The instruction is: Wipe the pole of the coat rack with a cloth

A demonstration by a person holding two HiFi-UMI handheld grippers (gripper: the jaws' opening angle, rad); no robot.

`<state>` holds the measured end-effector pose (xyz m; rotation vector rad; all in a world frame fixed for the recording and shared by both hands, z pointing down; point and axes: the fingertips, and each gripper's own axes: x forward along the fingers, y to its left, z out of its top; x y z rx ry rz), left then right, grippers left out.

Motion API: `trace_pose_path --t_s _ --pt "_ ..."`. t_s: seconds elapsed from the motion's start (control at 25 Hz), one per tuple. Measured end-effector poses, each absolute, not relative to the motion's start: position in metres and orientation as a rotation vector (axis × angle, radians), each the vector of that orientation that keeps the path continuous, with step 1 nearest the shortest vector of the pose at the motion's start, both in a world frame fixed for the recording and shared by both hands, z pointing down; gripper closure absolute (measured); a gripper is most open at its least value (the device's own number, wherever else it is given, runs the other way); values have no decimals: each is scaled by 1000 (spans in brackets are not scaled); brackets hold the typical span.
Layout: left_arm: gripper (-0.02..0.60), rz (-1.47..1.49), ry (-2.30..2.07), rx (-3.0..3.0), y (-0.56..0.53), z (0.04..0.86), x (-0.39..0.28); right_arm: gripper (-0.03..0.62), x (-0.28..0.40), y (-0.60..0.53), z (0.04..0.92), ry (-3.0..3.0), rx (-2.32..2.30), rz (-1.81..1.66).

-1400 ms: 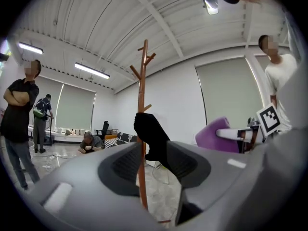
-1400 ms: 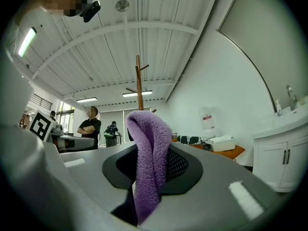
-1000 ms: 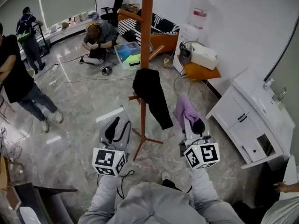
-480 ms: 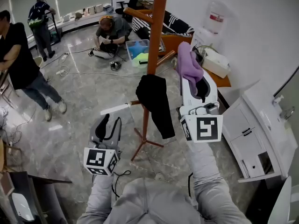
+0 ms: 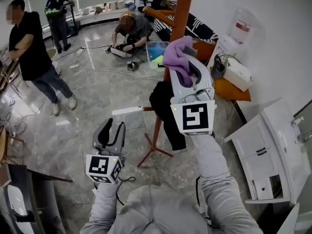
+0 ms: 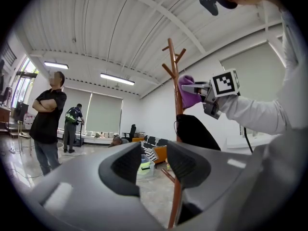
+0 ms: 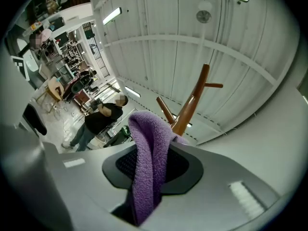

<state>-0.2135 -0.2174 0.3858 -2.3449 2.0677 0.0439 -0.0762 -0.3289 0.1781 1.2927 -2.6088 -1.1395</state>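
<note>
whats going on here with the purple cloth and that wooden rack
A person holds a gripper in each hand. The right gripper is shut on a purple cloth, held high against the coat rack's pole, seemingly touching it. The left gripper hangs low, open and empty. A black garment hangs on the rack.

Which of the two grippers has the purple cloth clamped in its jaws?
The right gripper: its jaws are shut on the purple cloth, held high near the coat rack pole. The left gripper sits low, jaws apart with nothing between them.
</note>
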Motion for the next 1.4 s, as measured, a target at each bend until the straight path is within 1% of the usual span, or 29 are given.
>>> trace_pose_path --t_s 0.32,0.76,1.12,1.4 --pt "410 71 2076 -2349 -220 390 -210 514 -92 -336 217 -2494 1125 -1133" --pt "410 74 2019 -2414 -233 395 -189 514 -77 -341 267 -2439 1019 -962" --pt "410 71 2001 -2444 -240 398 -176 514 -63 -343 265 -2449 1076 -963" --pt "410 62 2014 -2435 -238 400 -183 514 -47 -350 253 -2455 1175 -955"
